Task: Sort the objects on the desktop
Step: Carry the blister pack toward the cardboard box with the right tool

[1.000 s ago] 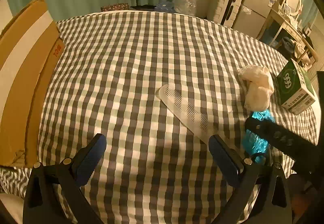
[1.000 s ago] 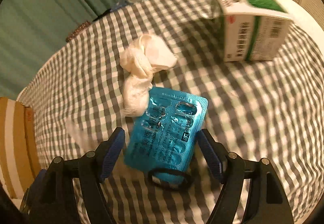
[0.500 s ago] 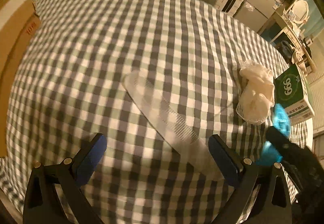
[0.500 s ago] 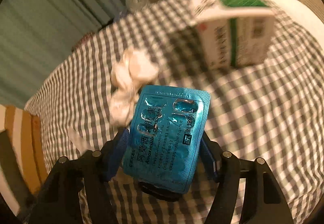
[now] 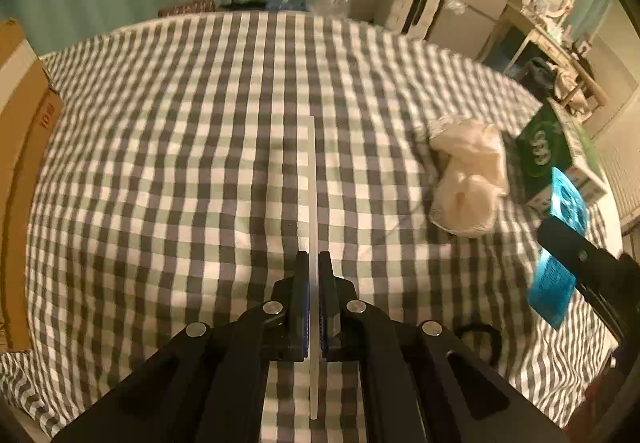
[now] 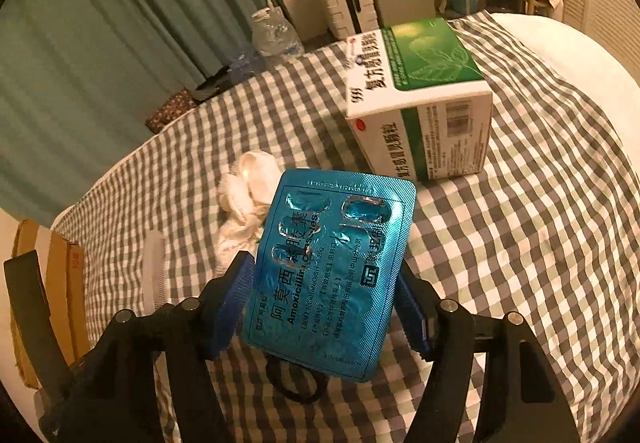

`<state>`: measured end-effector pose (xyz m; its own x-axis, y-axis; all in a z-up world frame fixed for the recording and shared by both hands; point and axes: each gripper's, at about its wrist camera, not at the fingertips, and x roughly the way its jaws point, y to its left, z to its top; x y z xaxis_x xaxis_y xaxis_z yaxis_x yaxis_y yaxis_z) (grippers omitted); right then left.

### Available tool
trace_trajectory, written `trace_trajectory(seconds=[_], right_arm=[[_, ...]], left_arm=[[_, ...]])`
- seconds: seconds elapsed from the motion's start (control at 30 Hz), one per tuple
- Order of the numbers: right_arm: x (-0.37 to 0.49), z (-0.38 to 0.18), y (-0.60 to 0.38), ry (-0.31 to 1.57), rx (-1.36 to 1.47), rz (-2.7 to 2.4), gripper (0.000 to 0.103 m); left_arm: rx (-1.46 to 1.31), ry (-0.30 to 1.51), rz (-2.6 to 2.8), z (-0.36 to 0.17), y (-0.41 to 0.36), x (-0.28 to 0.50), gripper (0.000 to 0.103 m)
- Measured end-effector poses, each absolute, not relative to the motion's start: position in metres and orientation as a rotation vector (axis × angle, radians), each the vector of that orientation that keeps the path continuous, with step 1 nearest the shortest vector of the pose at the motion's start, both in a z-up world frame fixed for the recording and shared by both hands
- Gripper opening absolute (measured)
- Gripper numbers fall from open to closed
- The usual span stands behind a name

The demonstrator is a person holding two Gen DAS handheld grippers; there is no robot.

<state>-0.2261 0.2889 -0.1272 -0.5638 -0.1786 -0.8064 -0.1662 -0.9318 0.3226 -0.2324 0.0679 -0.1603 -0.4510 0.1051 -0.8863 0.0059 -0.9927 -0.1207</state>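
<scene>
Since a second ago both tools have taken hold of something: the left gripper (image 5: 314, 275), wide open over the comb (image 5: 312, 179) then, is now clamped on it, and the right gripper (image 6: 326, 299) has lifted the blister pack (image 6: 334, 275) off the checked cloth (image 5: 180, 163). Seen from the left wrist, the comb stands on edge between the closed jaws, a thin pale line running forward from the fingers and back beneath them. From the right wrist, the blue blister pack is pinched by its two long sides between the blue pads (image 6: 236, 295), its printed face tilted toward the camera and clear of the cloth. Beneath it a black hair tie (image 6: 296, 383) lies on the cloth. A crumpled white tissue (image 6: 248, 203) sits just beyond the pack, and a green and white medicine box (image 6: 424, 103) rests farther back to the right. A cardboard box (image 5: 24, 147) lines the left edge of the cloth.
</scene>
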Motion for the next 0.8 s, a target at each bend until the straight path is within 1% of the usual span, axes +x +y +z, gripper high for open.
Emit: trace_trajectory(seconds=[0.17, 0.23, 0.4, 0.5, 0.6, 0.73, 0.8], right_arm=[[-0.215, -0.113, 0.292, -0.572, 1.418, -2.723, 0.067], [-0.211, -0.108, 0.28, -0.57, 1.403, -2.735, 0.067], [-0.196, -0.079, 0.269, -0.546, 1.334, -2.741, 0.067], [-0.186, -0.063, 0.252, -0.524, 1.29, -2.729, 0.067], [-0.173, -0.043, 0.235, -0.469, 1.246, -2.721, 0.067], [-0.159, -0.017, 0.2, -0.427, 1.178, -2.674, 0.067], [-0.153, -0.002, 0.178, -0.374, 1.15, -2.645, 0.067]], left_arm=[[-1.518, -0.132, 2.654, -0.131, 0.057, -0.211, 0.002], [-1.471, -0.105, 2.669, -0.115, 0.054, -0.199, 0.002], [-1.379, 0.009, 2.742, -0.072, 0.051, -0.192, 0.003], [-1.295, -0.007, 2.776, -0.042, 0.043, -0.185, 0.003], [-1.276, 0.025, 2.806, -0.021, 0.038, -0.182, 0.003], [-1.244, 0.039, 2.853, 0.009, 0.013, -0.171, 0.003], [-1.222, 0.034, 2.877, 0.021, -0.001, -0.166, 0.003]])
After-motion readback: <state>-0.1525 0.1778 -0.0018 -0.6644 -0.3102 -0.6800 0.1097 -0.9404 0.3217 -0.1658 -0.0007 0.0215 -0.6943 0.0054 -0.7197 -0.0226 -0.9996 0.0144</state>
